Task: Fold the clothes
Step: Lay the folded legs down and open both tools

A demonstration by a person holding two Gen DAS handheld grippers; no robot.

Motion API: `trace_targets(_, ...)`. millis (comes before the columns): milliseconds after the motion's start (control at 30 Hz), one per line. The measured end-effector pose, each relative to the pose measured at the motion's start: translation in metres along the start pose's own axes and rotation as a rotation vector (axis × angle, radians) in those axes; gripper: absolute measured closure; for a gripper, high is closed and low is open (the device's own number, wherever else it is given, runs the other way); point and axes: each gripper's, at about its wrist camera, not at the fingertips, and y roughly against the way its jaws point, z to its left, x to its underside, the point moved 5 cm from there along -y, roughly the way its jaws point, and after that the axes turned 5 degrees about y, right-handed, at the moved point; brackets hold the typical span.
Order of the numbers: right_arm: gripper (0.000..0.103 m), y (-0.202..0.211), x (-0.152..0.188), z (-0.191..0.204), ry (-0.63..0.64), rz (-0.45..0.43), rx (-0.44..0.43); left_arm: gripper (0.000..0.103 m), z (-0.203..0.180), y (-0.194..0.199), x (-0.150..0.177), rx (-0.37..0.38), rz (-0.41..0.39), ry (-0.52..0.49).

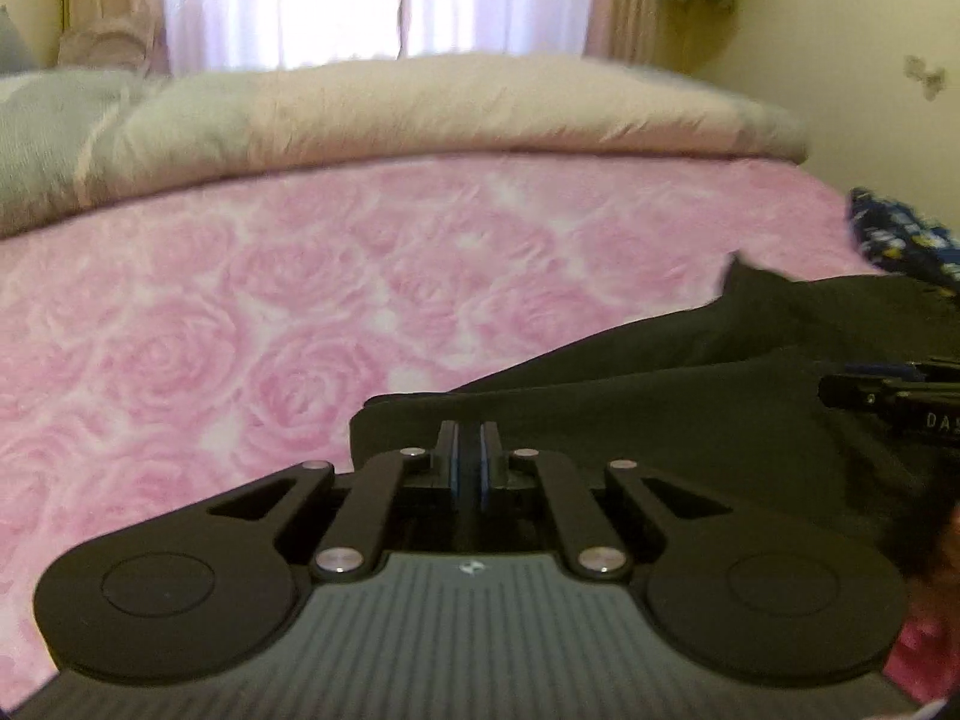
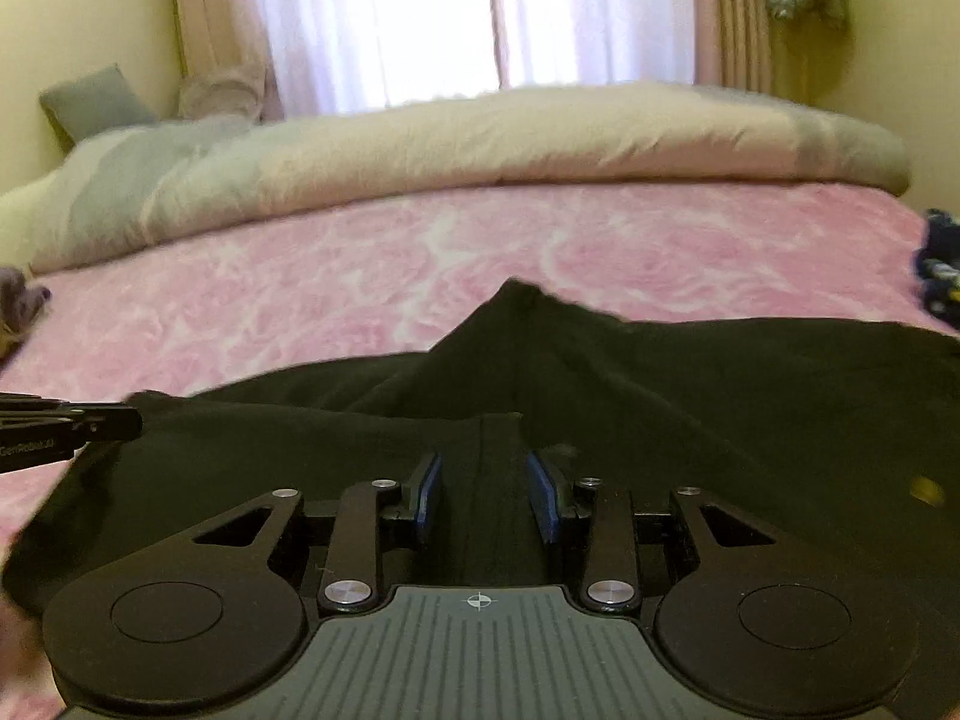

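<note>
A black garment (image 1: 690,396) lies on the pink rose-patterned bedspread (image 1: 240,312), at the near right in the left wrist view. My left gripper (image 1: 468,450) is shut at the garment's left edge; whether cloth is pinched between its pads is hidden. The right gripper's side shows at the right edge (image 1: 888,396). In the right wrist view the garment (image 2: 660,384) fills the foreground with a raised peak. My right gripper (image 2: 485,480) is open over it, blue pads apart with a cloth fold between them. The left gripper shows at the left edge (image 2: 66,426).
A rolled beige and grey duvet (image 2: 480,144) lies across the far side of the bed. A blue patterned cloth (image 1: 900,240) sits at the right edge. A grey pillow (image 2: 96,99) and curtained window (image 2: 480,18) are behind.
</note>
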Motion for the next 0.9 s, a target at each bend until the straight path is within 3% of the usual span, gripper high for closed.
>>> trace_targets(133, 0.067, 0.030, 0.029, 0.011, 0.073, 0.007, 0.030, 0.099, -0.015, 0.027, 0.036, -0.036, 0.043, -0.036)
trace_targets(233, 0.067, 0.038, 0.054, 0.020, 0.124, 0.036, 0.050, 0.098, -0.022, 0.033, 0.056, -0.090, 0.028, -0.046)
trace_targets(367, 0.067, 0.029, 0.048, 0.020, 0.108, 0.071, 0.052, 0.098, -0.029, 0.030, 0.051, -0.160, 0.050, -0.032)
trace_targets(500, 0.067, 0.039, 0.048, 0.018, 0.078, 0.061, 0.067, 0.097, -0.038, 0.039, 0.053, -0.164, 0.064, -0.006)
trace_targets(600, 0.067, 0.040, 0.058, 0.016, 0.100, 0.048, 0.061, 0.097, -0.047, 0.044, 0.052, -0.217, 0.073, -0.030)
trace_targets(667, 0.067, 0.050, 0.053, 0.014, 0.066, 0.086, 0.054, 0.096, -0.053, 0.056, 0.046, -0.231, 0.085, 0.000)
trace_targets(800, 0.066, 0.083, 0.051, 0.009, 0.011, 0.093, 0.077, 0.080, -0.069, 0.081, 0.044, -0.238, 0.106, 0.030)
trace_targets(833, 0.063, 0.090, 0.053, 0.008, 0.000, 0.093, 0.092, 0.077, -0.073, 0.086, 0.046, -0.240, 0.110, 0.029)
trace_targets(900, 0.020, 0.104, 0.059, 0.004, -0.025, 0.098, 0.121, 0.073, -0.083, 0.097, 0.049, -0.232, 0.118, 0.027)
